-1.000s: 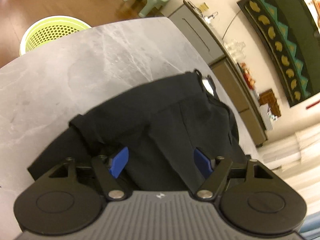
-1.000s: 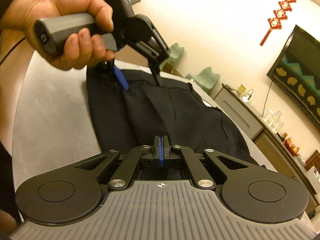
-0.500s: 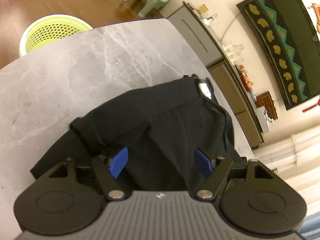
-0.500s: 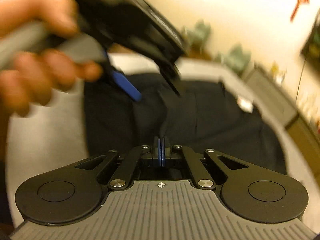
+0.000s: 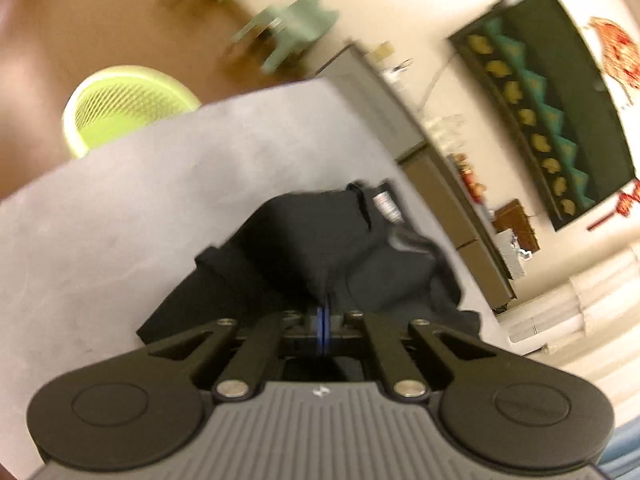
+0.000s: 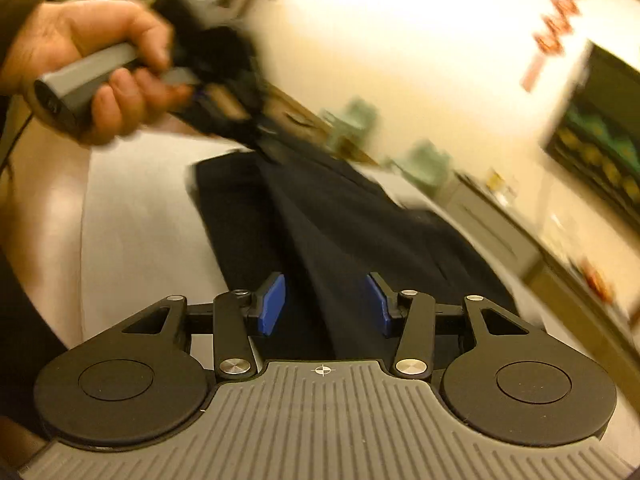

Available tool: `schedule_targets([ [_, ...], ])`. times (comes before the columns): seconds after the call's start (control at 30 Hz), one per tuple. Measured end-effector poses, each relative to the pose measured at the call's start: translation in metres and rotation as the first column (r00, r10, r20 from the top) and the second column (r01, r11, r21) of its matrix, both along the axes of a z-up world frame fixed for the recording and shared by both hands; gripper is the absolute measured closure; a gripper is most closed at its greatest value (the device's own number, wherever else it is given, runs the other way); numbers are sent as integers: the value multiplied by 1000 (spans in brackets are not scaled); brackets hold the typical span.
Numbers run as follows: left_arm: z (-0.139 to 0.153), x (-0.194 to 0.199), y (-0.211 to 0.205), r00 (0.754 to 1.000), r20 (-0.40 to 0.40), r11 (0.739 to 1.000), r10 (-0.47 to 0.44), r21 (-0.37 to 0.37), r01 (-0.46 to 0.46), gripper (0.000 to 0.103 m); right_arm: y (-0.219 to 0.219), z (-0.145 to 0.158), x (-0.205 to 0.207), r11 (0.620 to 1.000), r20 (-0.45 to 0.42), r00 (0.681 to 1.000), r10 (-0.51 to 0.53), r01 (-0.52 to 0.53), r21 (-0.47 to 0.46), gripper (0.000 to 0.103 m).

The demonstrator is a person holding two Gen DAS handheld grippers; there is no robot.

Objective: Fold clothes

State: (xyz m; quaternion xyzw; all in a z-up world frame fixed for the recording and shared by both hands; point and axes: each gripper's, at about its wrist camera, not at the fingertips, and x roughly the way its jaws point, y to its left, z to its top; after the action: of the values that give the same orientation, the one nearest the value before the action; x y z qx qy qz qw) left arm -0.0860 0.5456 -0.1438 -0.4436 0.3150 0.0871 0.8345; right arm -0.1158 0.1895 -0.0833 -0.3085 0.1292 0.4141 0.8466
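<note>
A black garment (image 5: 320, 240) lies bunched on the grey marbled table (image 5: 120, 220). My left gripper (image 5: 323, 320) is shut, and a peak of the black cloth is pinched between its blue pads. In the right wrist view a hand (image 6: 100, 60) holds that left gripper (image 6: 264, 148) above the table, and a ridge of the garment (image 6: 340, 220) is drawn up to it. My right gripper (image 6: 324, 306) is opening. The ridge of cloth runs between its blue pads (image 6: 272, 304), which stand apart from it.
A yellow-green mesh basket (image 5: 128, 104) stands on the brown floor beyond the table's far edge. Pale green chairs (image 5: 296, 24) stand further back. A grey cabinet (image 5: 440, 184) lines the wall at the right, under a dark screen (image 5: 552, 112). Both views are motion-blurred.
My left jaws have closed on the black cloth and pulled a fold up. My right jaws, shut on the cloth before, have come apart and let it go.
</note>
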Motion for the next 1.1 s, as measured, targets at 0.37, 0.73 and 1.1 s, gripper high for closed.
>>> schedule_targets([
  [0.37,2,26,-35,997,-7,997,-77,29,77,101,-110,-22,19,964,-5,976,-216,213,-162,65],
  [0.73,-4,-38,-27,1000,-11,1000,3,-12,-4,102,-125,-9,1,971,24,991,-134,136,-199,90],
  [1.1,-6,-77,-36,1000,14,999,19,-32,-19,102,-74,-9,-1,971,69,998,15,2,-238,56],
])
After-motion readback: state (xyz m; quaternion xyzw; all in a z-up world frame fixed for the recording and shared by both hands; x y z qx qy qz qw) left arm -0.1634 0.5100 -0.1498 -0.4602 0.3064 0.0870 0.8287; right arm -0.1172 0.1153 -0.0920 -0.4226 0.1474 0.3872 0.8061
